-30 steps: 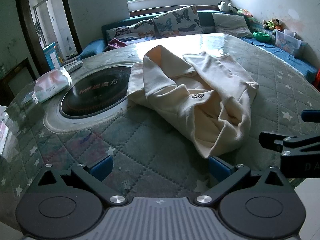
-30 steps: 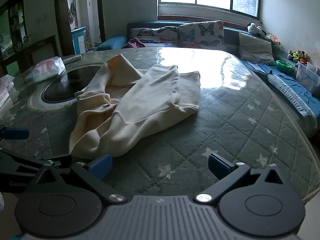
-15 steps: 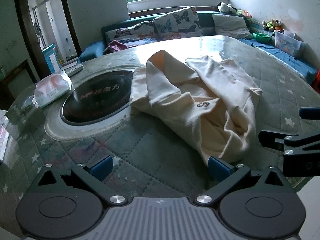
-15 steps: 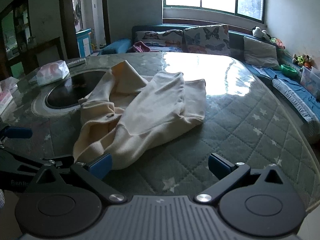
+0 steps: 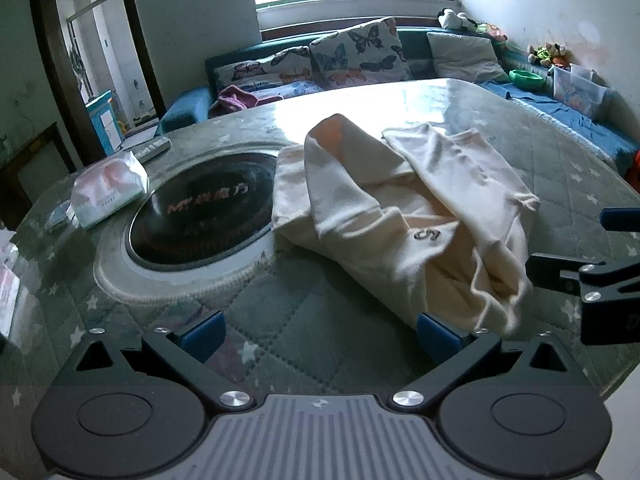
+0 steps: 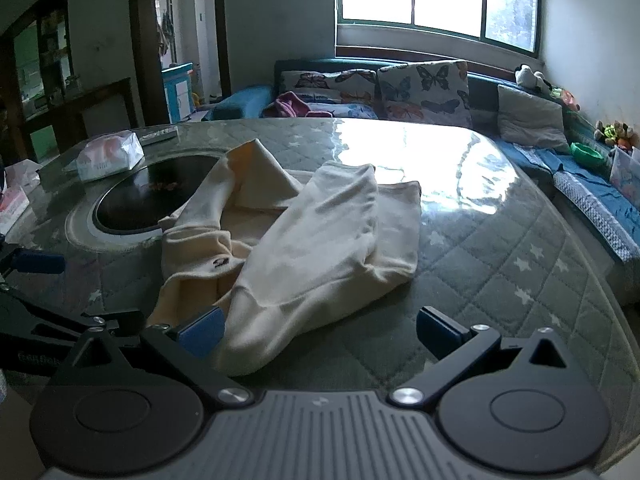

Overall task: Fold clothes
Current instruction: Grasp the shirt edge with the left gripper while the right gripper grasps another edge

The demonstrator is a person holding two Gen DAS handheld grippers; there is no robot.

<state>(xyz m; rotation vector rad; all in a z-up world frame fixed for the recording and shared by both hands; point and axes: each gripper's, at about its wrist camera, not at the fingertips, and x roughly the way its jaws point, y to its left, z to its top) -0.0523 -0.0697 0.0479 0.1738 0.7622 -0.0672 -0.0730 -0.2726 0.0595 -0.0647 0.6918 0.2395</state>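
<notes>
A crumpled cream garment (image 5: 404, 216) (image 6: 296, 240) lies in a heap on the round table, one edge over the black hotplate. My left gripper (image 5: 320, 330) is open just short of the cloth's near hem, its right blue pad (image 5: 438, 334) close to the hem. My right gripper (image 6: 320, 330) is open too, its left blue pad (image 6: 202, 330) at the garment's nearest fold. Neither holds anything. Each gripper shows at the side of the other's view.
The table (image 5: 280, 304) has a quilted green star cover under glass and a black hotplate (image 5: 200, 216) set in the middle. A tissue pack (image 5: 108, 188) and a remote (image 5: 154, 148) lie at the left. A sofa with butterfly cushions (image 6: 424, 92) runs behind.
Both grippers have moved forward toward the garment, which now fills more of each view. The garment itself has not moved, and both grippers stay open.
</notes>
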